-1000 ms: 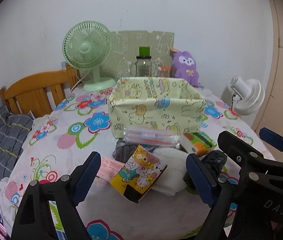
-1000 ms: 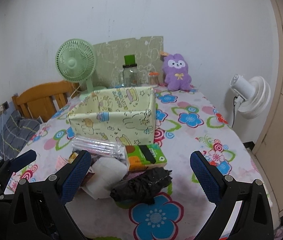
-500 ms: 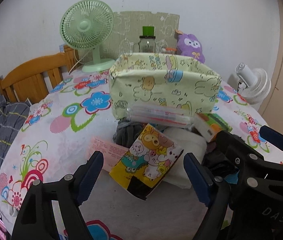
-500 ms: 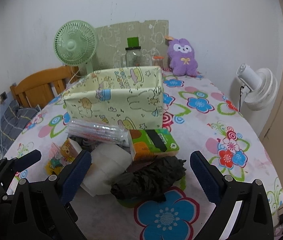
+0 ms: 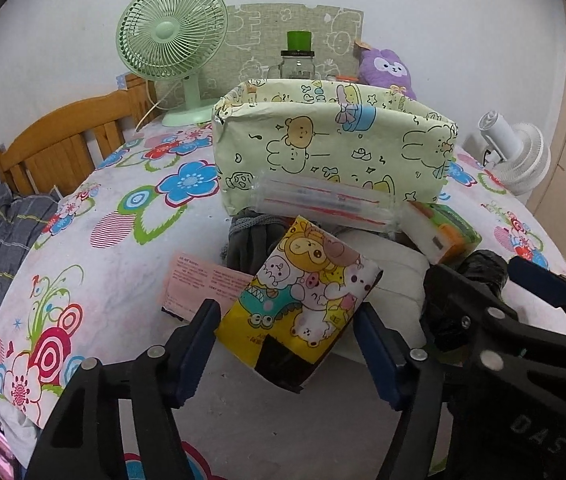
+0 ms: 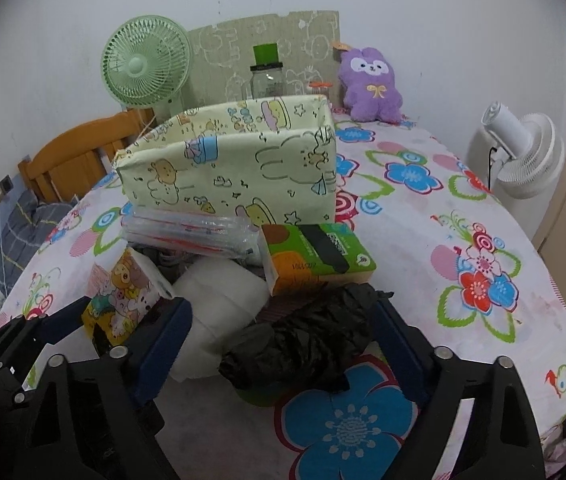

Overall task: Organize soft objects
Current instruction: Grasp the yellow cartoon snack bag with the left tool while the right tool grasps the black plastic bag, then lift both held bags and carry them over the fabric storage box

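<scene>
Fabric storage box, pale yellow-green with cartoon prints (image 5: 335,152), shows nothing inside (interior partly hidden) — sorting looks barely begun; one cartoon-printed yellow tissue pack (image 5: 303,308) sits between the spread left gripper (image 5: 287,344); one crumpled black bag (image 6: 307,344) between the spread right gripper (image 6: 283,344); neither clamped.

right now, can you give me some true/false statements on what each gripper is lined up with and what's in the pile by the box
1. The left gripper is open around the cartoon packet. True.
2. The right gripper is shut on the black bag. False: its jaws are spread, one on each side of the bag.
3. The fabric box lies tipped on its side. False: it stands upright, opening upward.
4. The green tissue pack lies behind the black bag, near the box. True.
5. The purple plush is in the pile. False: it sits by the wall.
</scene>
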A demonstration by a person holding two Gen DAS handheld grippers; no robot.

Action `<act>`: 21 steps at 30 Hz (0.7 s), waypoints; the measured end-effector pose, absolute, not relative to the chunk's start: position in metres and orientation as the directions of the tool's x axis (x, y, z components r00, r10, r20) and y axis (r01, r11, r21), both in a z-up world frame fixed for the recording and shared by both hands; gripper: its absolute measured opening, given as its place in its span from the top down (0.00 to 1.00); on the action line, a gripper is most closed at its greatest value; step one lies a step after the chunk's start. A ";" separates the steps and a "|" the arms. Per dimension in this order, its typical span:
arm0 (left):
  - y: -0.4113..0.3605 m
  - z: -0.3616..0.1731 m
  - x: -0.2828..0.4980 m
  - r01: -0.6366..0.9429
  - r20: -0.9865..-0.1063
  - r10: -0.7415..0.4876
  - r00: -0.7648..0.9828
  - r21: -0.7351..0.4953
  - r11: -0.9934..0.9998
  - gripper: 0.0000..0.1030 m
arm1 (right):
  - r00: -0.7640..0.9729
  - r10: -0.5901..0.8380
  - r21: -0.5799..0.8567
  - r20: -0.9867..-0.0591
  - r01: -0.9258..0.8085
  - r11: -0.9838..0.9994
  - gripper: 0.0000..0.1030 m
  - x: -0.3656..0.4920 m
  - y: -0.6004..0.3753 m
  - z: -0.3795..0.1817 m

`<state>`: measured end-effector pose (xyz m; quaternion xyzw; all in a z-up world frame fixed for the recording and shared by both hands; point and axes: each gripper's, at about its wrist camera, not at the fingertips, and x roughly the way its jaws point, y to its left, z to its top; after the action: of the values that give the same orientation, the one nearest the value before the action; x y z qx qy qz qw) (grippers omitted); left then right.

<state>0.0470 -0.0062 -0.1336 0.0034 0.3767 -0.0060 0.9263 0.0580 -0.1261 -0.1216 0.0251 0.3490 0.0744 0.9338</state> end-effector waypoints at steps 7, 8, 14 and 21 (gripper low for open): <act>-0.012 -0.135 0.046 0.016 -0.694 0.008 0.720 0.028 0.999 0.39 | 0.731 0.162 0.110 -0.663 -0.118 0.987 0.39 0.062 -0.124 -0.128; -0.013 -0.135 0.047 0.018 -0.694 0.006 0.720 0.028 0.999 0.39 | 0.730 0.162 0.111 -0.664 -0.117 0.987 0.44 0.062 -0.124 -0.129; -0.016 -0.134 0.046 0.024 -0.692 0.010 0.722 0.039 0.999 0.43 | 0.730 0.169 0.121 -0.662 -0.119 0.986 0.58 0.062 -0.124 -0.128; -0.020 -0.129 0.045 0.044 -0.688 -0.013 0.726 0.028 0.999 0.45 | 0.738 0.171 0.128 -0.652 -0.115 0.985 0.66 0.059 -0.125 -0.124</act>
<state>0.0446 -0.0202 -0.1295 0.0213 0.3698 -0.0154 0.9288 0.0593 -0.1247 -0.1242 0.0398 0.3535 0.0767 0.9315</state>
